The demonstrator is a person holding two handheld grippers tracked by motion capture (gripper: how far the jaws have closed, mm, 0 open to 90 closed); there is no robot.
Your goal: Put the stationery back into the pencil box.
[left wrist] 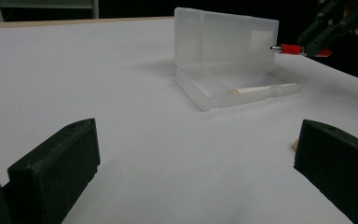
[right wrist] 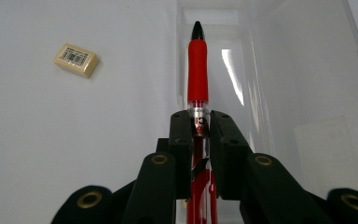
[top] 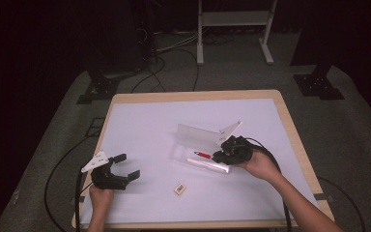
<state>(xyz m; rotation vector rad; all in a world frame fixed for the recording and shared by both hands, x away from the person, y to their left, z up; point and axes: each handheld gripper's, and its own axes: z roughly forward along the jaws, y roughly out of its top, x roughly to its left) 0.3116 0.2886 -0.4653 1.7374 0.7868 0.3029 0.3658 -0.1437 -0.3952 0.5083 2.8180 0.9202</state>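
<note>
On the white table (top: pixel 140 125), my right claw (right wrist: pixel 199 128) clamps a red pen (right wrist: pixel 197 70) over the open clear case (top: pixel 200 145); lowering it in seems next, left claw (top: pixel 125 166) wide open, empty

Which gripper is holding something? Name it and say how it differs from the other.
The right gripper: its fingers are shut on the red pen, over the open clear case. The left gripper is open and holds nothing, off at the table's near left.
</note>
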